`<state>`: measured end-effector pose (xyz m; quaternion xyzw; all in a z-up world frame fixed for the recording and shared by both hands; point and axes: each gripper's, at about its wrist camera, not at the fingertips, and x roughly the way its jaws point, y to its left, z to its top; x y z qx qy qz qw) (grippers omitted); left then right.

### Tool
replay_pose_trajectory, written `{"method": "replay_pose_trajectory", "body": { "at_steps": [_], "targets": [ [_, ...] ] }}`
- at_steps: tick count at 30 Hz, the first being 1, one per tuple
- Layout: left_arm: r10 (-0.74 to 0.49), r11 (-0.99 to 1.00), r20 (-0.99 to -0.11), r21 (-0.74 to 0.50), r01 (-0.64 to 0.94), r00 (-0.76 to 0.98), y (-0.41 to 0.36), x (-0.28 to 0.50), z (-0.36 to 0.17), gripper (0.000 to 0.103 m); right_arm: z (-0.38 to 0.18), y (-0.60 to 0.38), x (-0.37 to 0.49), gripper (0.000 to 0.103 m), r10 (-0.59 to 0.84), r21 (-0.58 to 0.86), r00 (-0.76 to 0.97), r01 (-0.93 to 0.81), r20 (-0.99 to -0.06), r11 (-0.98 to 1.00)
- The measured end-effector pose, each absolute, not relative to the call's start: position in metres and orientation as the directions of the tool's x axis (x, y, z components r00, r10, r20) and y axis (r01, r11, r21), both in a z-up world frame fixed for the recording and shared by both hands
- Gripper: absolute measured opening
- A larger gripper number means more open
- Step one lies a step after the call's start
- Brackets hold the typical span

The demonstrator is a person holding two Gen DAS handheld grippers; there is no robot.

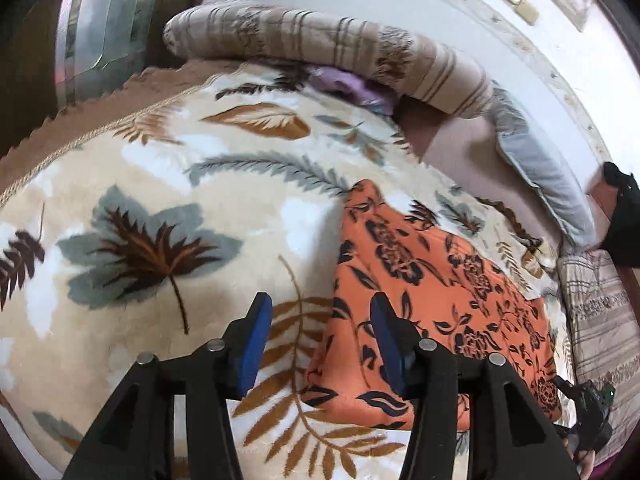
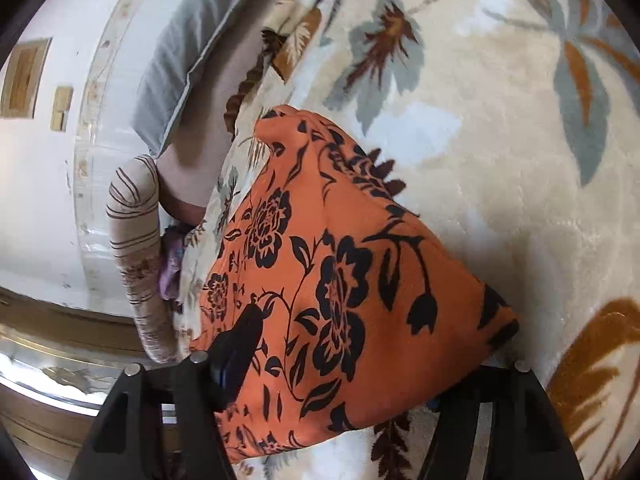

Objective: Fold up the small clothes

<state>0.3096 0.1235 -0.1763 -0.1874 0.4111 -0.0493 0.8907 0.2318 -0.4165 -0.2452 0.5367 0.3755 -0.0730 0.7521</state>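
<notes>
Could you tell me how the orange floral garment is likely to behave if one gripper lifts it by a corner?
The orange floral garment looks thin and creased, so it would probably droop and unfold. It seems light for its size. The plush leaf-print blanket beneath may grip it, so pushing would likely bunch it.

You have one orange cloth printed with black flowers [image 1: 432,280], folded, on one cream fleece blanket with a leaf pattern [image 1: 160,184]. Count one long striped beige bolster [image 1: 320,44] at the far side, one pale grey cushion [image 1: 536,160] by the wall, and one small purple cloth [image 1: 356,88] tucked under the bolster. A second striped beige piece [image 1: 600,312] shows at the right edge. You hold two hand-held grippers: the left hand-held gripper [image 1: 320,344] and the right hand-held gripper [image 2: 360,376], two fingers each.
</notes>
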Motion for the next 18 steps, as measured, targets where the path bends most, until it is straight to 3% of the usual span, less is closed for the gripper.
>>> {"method": "replay_pose_trajectory", "body": {
  "at_steps": [2,4,5,6,8,13,18],
  "targets": [
    [-0.269,0.933,-0.727,-0.359,-0.016,0.632,0.112,0.312,-0.181,0.052,-0.247,-0.413,0.233,0.068,0.277,0.736,0.700,0.520,-0.658,0.434],
    [-0.278,0.945,-0.753,-0.326,0.029,0.597,0.098,0.314,-0.190,0.052,-0.247,-0.411,0.234,0.051,0.255,0.716,0.693,0.529,-0.674,0.456],
    [-0.261,0.958,-0.783,-0.283,0.051,0.565,0.086,0.319,-0.199,0.052,-0.248,-0.409,0.237,0.033,0.248,0.697,0.679,0.535,-0.691,0.477],
    [-0.238,0.967,-0.804,-0.250,0.054,0.546,0.081,0.320,-0.205,0.052,-0.250,-0.407,0.238,0.028,0.243,0.686,0.671,0.541,-0.701,0.487],
    [-0.176,0.984,-0.857,-0.167,0.061,0.485,0.067,0.329,-0.229,0.055,-0.249,-0.405,0.239,0.024,0.220,0.668,0.669,0.542,-0.710,0.510],
    [-0.228,0.971,-0.837,-0.235,0.050,0.497,0.077,0.330,-0.225,0.056,-0.211,-0.384,0.245,0.019,0.114,0.581,0.707,0.465,-0.698,0.668],
    [-0.266,0.953,-0.806,-0.302,0.018,0.528,0.098,0.327,-0.218,0.056,-0.159,-0.340,0.254,0.018,0.131,0.547,0.763,0.322,-0.633,0.773]
  ]
}}
